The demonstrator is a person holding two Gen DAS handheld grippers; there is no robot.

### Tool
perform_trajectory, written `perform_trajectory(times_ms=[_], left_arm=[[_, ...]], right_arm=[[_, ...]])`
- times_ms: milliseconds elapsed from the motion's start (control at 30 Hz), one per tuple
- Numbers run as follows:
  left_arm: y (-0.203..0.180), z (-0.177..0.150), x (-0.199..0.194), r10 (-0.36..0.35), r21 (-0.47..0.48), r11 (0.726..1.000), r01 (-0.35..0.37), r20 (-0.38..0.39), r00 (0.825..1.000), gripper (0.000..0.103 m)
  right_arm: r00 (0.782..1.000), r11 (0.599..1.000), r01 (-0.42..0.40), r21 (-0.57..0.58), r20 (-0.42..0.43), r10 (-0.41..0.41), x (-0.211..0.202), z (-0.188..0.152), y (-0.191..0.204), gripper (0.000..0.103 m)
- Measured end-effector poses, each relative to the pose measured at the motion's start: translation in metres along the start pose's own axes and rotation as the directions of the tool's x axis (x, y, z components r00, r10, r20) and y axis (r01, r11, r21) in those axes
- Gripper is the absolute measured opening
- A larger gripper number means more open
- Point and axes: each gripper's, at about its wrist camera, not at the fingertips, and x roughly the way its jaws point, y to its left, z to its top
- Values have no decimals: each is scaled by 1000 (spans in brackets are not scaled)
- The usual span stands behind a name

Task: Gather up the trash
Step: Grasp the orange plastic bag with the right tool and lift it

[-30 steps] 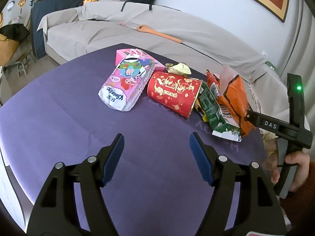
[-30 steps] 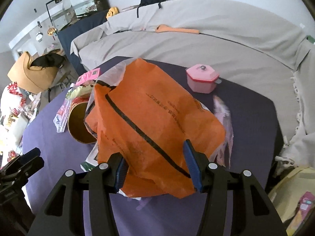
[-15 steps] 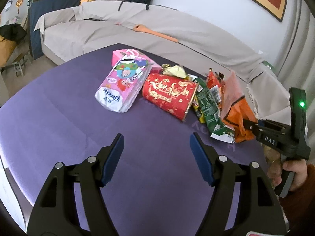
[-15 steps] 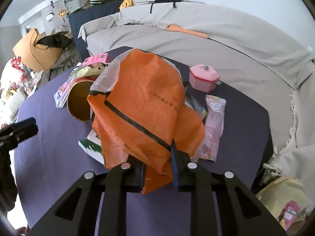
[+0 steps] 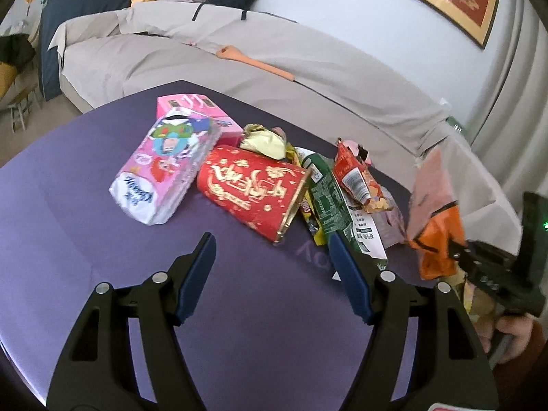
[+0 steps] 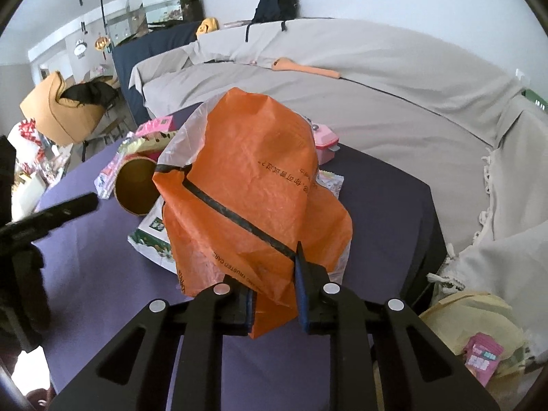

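My right gripper [image 6: 274, 294] is shut on an orange plastic bag [image 6: 253, 185] and holds it up off the purple table [image 6: 383, 212]; the bag also shows at the right of the left wrist view [image 5: 440, 236]. My left gripper [image 5: 274, 274] is open and empty, low over the table in front of the trash pile. The pile holds a red paper cup [image 5: 250, 190] lying on its side, a green wrapper [image 5: 337, 205], a red snack packet [image 5: 356, 178] and a crumpled yellow wrapper [image 5: 263, 142]. A pink tissue pack [image 5: 164, 167] lies left of the cup.
A pink box [image 5: 195, 109] sits behind the tissue pack. A small pink lidded pot [image 6: 325, 144] stands behind the bag. A grey-covered sofa [image 6: 376, 102] curves round the far side of the table. A yellow bag [image 6: 479, 335] lies off the table's right edge.
My right gripper has closed on the orange bag and lifted it toward the table's right edge, uncovering the wrappers. My left gripper has stayed open and moved slightly nearer the pile.
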Motion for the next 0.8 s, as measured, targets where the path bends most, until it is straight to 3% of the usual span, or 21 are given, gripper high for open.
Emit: perform_trajectory(times_ms=[167,233,300,367,567,800], left_arm=[[-14,-6,4,-21,20,1000,21,-18,1000,66],[-16,-9,4,-19,34,999,20,-21,1000,65],[-15,-11,3,-20,32,999,21,-24,1000,66],[-13,-11,2,-21,28,999,21,-21,1000,65],[9,-8,-10,-4,3,1000,4,12,1000,65],[65,13,-16,41,-85,996,-37,48,998,65]], right_arm=[[997,999,-37,21,-64,38,-8,-1,-5,20],[995,998,-69,7,-76,69,-10,-4,-2,30],[994,996,-80,-34,-74,78,-13,-9,3,50],[995,994,-82,-73,-57,78,-18,-15,7,55],[999,997,-33,-75,-39,30,-17,-19,3,56],[995,999,14,-45,-98,-18,23,-25,-3,56]])
